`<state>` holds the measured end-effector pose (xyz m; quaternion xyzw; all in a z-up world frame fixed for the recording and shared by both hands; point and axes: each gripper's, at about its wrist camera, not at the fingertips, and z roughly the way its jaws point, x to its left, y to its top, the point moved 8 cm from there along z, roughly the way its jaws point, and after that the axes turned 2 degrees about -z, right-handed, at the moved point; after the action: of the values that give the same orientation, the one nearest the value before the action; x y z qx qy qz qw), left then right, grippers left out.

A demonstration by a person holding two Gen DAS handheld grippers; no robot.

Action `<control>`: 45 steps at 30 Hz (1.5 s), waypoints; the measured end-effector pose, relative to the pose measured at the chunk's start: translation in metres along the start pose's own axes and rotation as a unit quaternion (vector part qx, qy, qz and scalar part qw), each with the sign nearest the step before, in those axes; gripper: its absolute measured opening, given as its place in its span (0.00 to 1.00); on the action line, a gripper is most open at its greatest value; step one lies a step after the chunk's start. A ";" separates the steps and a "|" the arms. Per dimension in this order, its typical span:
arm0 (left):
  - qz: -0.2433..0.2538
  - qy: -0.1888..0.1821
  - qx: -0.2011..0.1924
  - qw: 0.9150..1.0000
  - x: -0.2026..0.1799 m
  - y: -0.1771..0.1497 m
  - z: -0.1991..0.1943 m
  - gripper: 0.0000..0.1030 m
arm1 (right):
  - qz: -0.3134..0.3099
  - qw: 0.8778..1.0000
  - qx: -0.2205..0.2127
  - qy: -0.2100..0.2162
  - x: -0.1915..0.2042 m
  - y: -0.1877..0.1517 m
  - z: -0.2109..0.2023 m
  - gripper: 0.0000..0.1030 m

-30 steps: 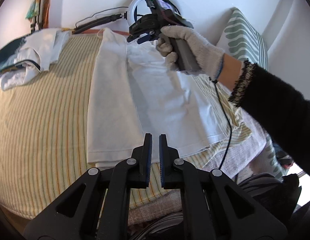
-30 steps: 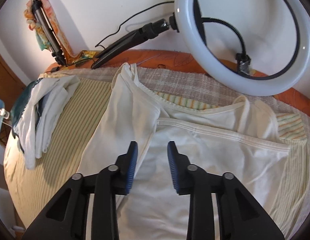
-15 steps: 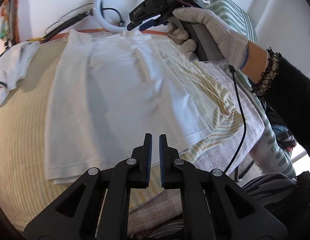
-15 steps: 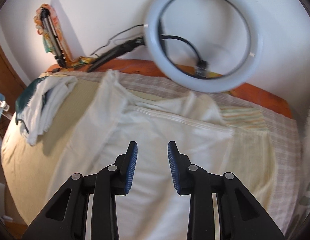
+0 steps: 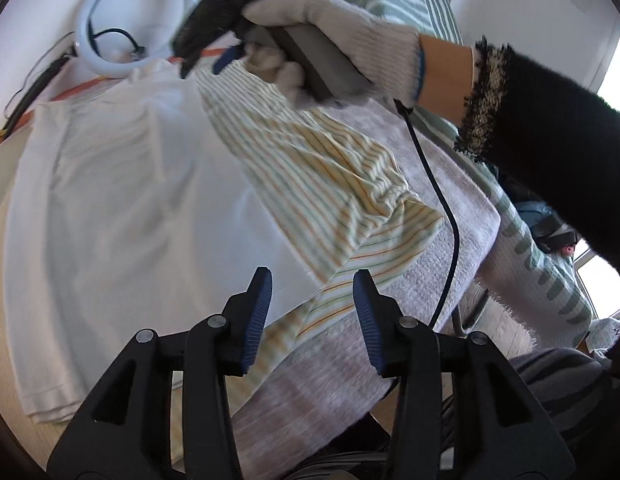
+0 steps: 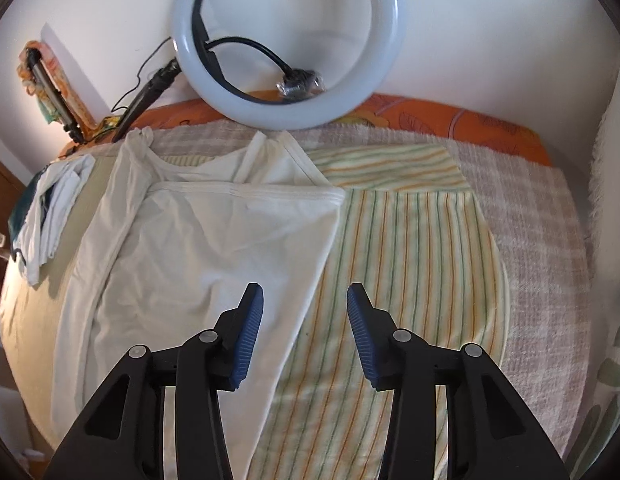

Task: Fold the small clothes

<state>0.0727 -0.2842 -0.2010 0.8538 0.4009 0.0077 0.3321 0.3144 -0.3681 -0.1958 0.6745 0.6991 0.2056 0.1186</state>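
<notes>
- A heap of clothes (image 6: 49, 216), white with some dark green, lies at the far left edge of the bed (image 6: 530, 248).
- The white top (image 6: 197, 248) is spread flat on the striped sheet (image 6: 410, 264), left of the bed's middle, its right side folded in over the body; the straps point to the far side, the hem (image 5: 49, 404) lies near.
- The left gripper (image 5: 313, 292) hangs over the near right corner of the white top, above the bunched edge of the striped sheet. Its jaws have just been opening and stand apart, released, with nothing pressed between the blue pads.
- The right gripper (image 6: 305, 304) hovers over the right edge of the white top, where the cloth meets the striped sheet. Its jaws have also just been opening; they are parted and grasp nothing.
- A gloved hand (image 5: 342, 44) holds the right gripper's handle; a black sleeve (image 5: 558, 152) follows it to the right.
- A ring light (image 6: 287, 46) leans on the far wall behind the bed.
</notes>
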 end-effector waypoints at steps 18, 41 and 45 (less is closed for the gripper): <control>-0.016 0.064 0.029 0.997 0.022 0.002 0.042 0.03 | 0.057 0.996 0.010 0.062 -0.011 0.003 0.028 0.41; -0.133 0.012 -0.058 0.989 0.064 -0.002 -0.023 0.02 | 0.032 0.998 -0.042 0.041 0.036 0.040 0.010 0.02; -0.174 0.004 -0.078 0.982 0.082 -0.010 -0.037 0.02 | 0.017 0.998 -0.052 0.034 0.062 0.051 0.005 0.02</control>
<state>0.1112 -0.2020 -0.1984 0.7427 0.5426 -0.0156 0.3920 0.3583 -0.3053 -0.1706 0.6721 0.6794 0.2662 0.1260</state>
